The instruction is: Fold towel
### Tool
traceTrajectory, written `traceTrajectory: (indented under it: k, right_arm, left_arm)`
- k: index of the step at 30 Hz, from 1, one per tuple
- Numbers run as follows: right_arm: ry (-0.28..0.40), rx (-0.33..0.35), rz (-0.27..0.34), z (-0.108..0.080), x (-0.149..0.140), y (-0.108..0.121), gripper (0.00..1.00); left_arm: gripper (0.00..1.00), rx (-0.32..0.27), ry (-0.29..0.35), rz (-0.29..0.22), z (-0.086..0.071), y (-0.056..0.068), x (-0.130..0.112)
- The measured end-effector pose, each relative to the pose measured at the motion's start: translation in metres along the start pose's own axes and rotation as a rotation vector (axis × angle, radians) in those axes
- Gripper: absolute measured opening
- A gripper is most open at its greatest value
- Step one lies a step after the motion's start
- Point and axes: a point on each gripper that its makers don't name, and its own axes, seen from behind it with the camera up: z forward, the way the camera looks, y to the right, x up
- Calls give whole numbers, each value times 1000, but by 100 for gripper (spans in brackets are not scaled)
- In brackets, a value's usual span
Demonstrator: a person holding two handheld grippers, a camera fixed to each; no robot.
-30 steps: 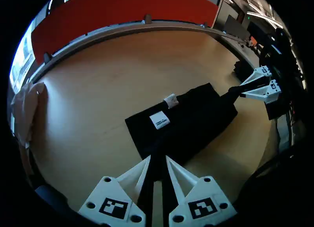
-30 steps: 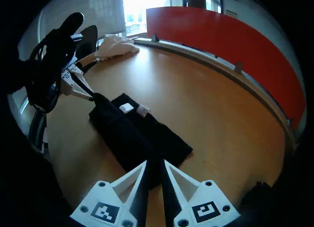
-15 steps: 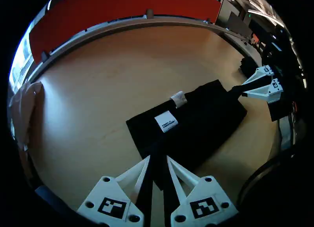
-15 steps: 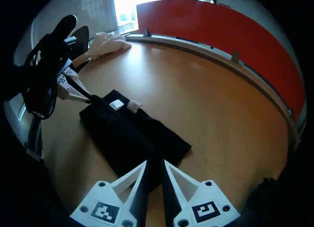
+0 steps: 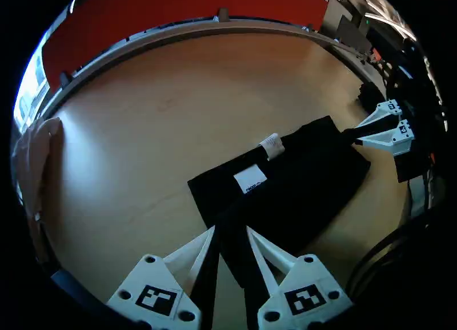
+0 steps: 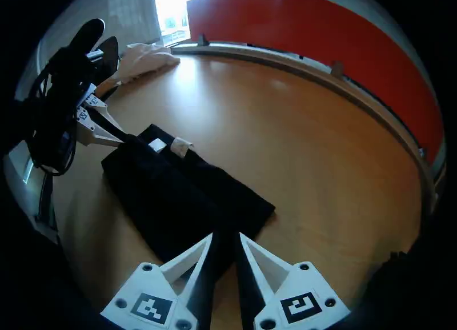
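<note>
Your left gripper (image 5: 231,230) has its 2 fingers pinched tight on the near end of the black towel (image 5: 297,181), with cloth running up between them. Your right gripper (image 6: 224,238) is clamped the same way on the opposite end. The towel lies as a long, partly folded strip on the wooden table (image 5: 143,119), with each pinched end seeming to rise slightly toward its gripper.

To do this fold well, I'd judge you should carry both ends across together at equal height, so the held edge travels level and lands square on the far edge. Hold the tension between the 2 grippers light: enough to stop sagging, not enough to drag the lower layer over the wood. Let go once the edges line up.

The left gripper view gives you the white label (image 5: 251,180) face-on and a small rolled tag (image 5: 273,145) at the far edge, where you can check alignment. The right gripper view gives you instead the towel's outer corner lying flat on the wood, and a clear look at the pale cloth (image 6: 143,56) heaped near the red partition (image 6: 320,27).
</note>
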Motion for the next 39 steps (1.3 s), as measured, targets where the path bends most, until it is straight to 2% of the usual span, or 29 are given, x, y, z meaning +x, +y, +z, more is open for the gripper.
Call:
traceTrajectory:
  k: [9,14,24,30,33,39]
  right_arm:
    - [-2,-16,1,7,1,6,30]
    - [-1,-32,7,10,2,13,36]
    - [14,-64,19,14,10,24,45]
    - [27,-89,35,15,16,30,52]
    - [38,-99,38,14,19,32,59]
    - [46,-118,41,12,21,37,63]
  left_arm:
    - [33,47,8,14,6,-15,8]
    - [38,58,10,28,7,-19,12]
    - [39,77,19,39,8,-25,20]
    - [61,92,33,37,7,-31,26]
    - [64,97,34,39,6,-32,27]
    - [71,106,37,34,5,-35,27]
